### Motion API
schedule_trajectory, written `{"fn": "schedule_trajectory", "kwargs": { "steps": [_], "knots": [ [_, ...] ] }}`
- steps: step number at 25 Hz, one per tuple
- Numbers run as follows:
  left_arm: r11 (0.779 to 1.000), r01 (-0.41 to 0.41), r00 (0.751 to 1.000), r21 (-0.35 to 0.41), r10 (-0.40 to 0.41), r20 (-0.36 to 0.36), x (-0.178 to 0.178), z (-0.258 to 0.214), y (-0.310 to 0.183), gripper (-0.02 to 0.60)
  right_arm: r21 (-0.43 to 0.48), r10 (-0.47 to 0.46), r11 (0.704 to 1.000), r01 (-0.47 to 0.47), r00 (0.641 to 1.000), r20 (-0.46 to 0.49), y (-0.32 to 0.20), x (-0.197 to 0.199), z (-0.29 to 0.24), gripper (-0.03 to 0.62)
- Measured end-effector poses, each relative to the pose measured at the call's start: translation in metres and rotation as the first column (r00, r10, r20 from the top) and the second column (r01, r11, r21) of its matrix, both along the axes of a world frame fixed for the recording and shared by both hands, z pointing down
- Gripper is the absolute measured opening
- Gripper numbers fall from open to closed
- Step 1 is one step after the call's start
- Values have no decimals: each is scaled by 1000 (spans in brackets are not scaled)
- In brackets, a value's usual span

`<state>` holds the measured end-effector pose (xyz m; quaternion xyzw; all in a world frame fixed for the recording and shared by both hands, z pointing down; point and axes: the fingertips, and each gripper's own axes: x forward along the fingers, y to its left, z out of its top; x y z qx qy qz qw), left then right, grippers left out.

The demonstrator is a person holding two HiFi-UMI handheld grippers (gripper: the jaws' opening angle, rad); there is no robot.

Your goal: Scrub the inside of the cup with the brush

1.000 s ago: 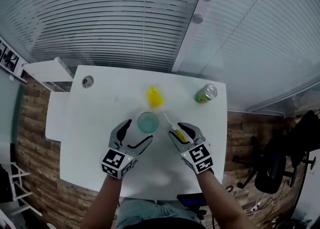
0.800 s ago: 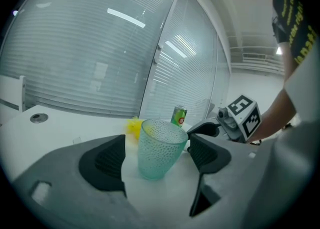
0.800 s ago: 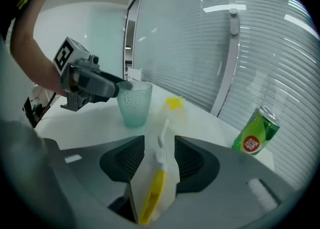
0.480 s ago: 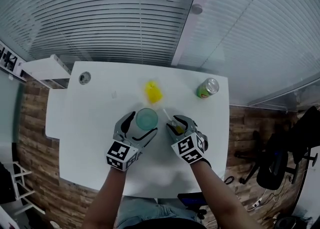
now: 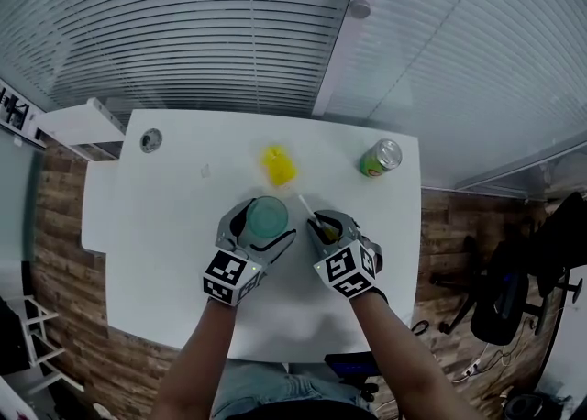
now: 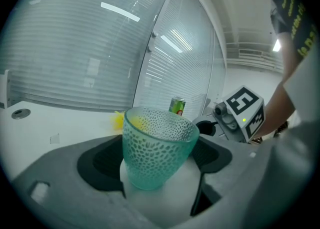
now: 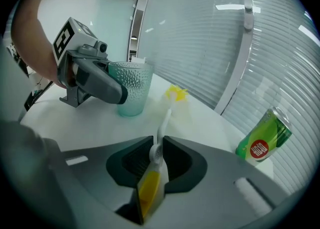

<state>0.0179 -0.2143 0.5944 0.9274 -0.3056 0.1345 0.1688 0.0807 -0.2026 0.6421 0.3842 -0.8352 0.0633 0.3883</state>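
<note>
A teal textured cup (image 5: 268, 216) stands upright on the white table (image 5: 174, 253). My left gripper (image 5: 264, 227) is open, a finger on each side of the cup (image 6: 157, 145); small gaps show beside it. The brush has a yellow bristle head (image 5: 280, 166) resting on the table and a thin white stem running back to a yellow handle (image 7: 150, 188). My right gripper (image 5: 328, 226) has just been closing and now pinches that handle, shut on it, to the right of the cup. The brush lies low over the table, outside the cup.
A green drink can (image 5: 380, 160) stands at the table's far right. A round cable hole (image 5: 150, 140) sits at the far left corner. A glass wall with blinds runs behind the table. A black office chair (image 5: 514, 299) stands beyond the right edge.
My left gripper has moved forward and down until its fingers flank the cup. My right gripper has dropped onto the brush handle, rolled a little, and its jaws have narrowed onto it.
</note>
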Motion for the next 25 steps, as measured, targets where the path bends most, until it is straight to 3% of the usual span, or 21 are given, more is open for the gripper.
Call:
{"fn": "schedule_trajectory", "kwargs": {
  "steps": [5,16,25],
  "knots": [
    [999,-4,1000,51,3,23,3,-1,-5,407,-32,-1,999,2,1000,31,2,2,-2,39],
    [993,-70,986,96,54,158,-1,-7,7,397,-39,11,999,-9,997,71,19,26,-24,35],
    [991,-94,956,100,61,286,-24,-14,19,396,1,-56,998,56,992,113,44,34,-70,35]
  ]
}}
